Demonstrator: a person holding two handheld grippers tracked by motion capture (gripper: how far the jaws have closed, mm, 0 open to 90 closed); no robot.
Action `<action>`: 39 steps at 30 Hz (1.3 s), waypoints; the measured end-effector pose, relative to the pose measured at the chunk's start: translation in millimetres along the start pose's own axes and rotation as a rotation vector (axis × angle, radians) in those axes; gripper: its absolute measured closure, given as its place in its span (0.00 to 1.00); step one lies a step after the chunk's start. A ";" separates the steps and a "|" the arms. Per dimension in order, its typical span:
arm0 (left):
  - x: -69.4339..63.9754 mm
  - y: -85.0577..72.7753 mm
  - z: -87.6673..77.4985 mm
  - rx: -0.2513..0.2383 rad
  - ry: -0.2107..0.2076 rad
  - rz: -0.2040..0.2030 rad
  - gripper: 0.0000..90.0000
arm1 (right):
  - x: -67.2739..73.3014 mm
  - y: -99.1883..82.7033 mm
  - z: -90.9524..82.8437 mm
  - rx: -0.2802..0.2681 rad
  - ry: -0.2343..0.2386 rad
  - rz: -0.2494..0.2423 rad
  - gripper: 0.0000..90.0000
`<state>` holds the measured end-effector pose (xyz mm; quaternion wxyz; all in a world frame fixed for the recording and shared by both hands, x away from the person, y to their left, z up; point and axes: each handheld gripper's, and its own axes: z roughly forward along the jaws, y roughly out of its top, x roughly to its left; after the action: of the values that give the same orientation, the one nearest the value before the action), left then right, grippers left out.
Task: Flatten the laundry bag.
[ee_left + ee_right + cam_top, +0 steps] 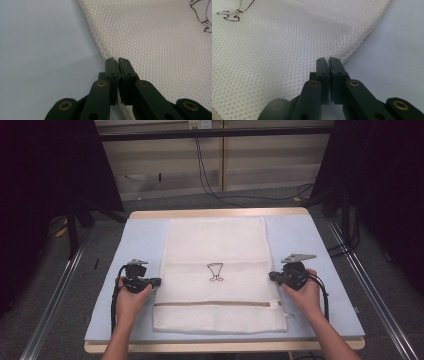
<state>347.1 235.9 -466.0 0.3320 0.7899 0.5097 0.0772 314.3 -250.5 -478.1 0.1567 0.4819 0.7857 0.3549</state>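
**Both claws pinching the mesh bag's side edges, fold line running across**

So you're holding the left gripper [159,281] clamped right down on the left long edge of the white mesh laundry bag [215,245], and the left gripper view is showing those jaws squeezed together with the mesh hem caught between the tips. Same deal on the other side: your right gripper [271,276] is sitting pinched tight on the right long edge, mesh running in between its tips too.

The bag is lying flat on the pale blue mat [320,250], long axis running away from you, zipper [215,304] at the near end and the little black drawing [215,271] about mid-bag. Both grips are landing roughly level with that drawing, so each hand is equally near its own edge. I'm guessing you're setting up a fold, with the bag's far half lying straight ahead of both claws.
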 end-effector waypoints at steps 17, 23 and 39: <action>6.0 -7.1 -9.9 0.013 0.026 -0.026 0.96 | 9.1 -0.3 3.7 -0.012 0.045 -0.030 0.97; 5.8 -7.2 -11.0 0.011 0.025 -0.023 0.96 | 9.3 -0.3 3.9 -0.012 0.045 -0.029 0.97; -13.5 8.4 -15.9 -0.077 -0.054 -0.007 0.52 | 11.8 -3.5 -5.2 -0.033 0.009 -0.036 0.79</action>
<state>339.8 229.2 -445.8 0.3761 0.7765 0.5001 0.0740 303.2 -243.4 -475.8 0.1672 0.4633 0.7891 0.3671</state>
